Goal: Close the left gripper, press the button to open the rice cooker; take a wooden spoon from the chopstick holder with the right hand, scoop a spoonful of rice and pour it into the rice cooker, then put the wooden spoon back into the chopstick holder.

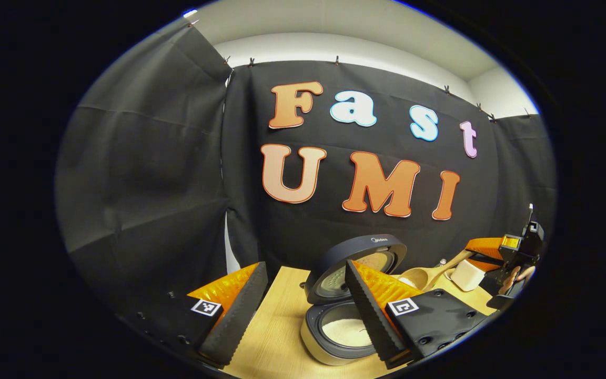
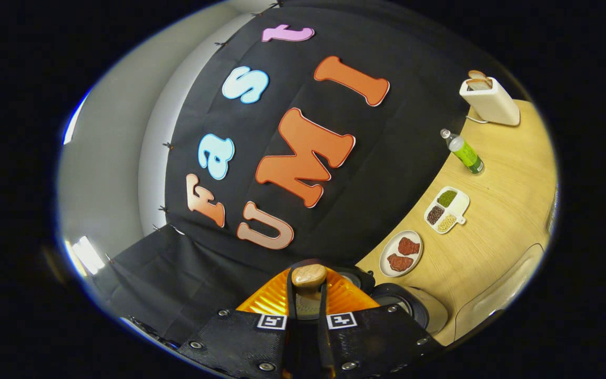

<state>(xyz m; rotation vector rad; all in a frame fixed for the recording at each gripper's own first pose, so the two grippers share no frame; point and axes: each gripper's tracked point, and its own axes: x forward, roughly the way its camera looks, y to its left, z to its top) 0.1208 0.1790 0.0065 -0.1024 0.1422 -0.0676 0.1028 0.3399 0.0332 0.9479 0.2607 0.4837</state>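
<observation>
The rice cooker [image 1: 317, 345] stands open on the wooden table [image 1: 271, 337], its dark lid [image 1: 387, 246] raised and white rice in the pot [image 1: 341, 331]. My left gripper [image 1: 304, 265] hangs open just before it, one finger on each side, holding nothing. Right of the lid, the wooden spoon [image 1: 423, 276] hovers with its bowl toward the cooker. My right gripper [image 1: 479, 251] holds its handle, with a hand behind it. In the right gripper view the right gripper [image 2: 308, 288] is shut on the spoon handle [image 2: 308, 275], and the cooker [image 2: 412, 310] lies just beyond, partly hidden.
A white rounded container [image 1: 466, 275] sits under the spoon handle. Along the table's back edge stand a plate of meat [image 2: 401, 253], a divided dish of beans [image 2: 446, 209], a green bottle [image 2: 465, 153] and a toaster with bread [image 2: 490, 101]. A pale object [image 2: 497, 300] lies at the right.
</observation>
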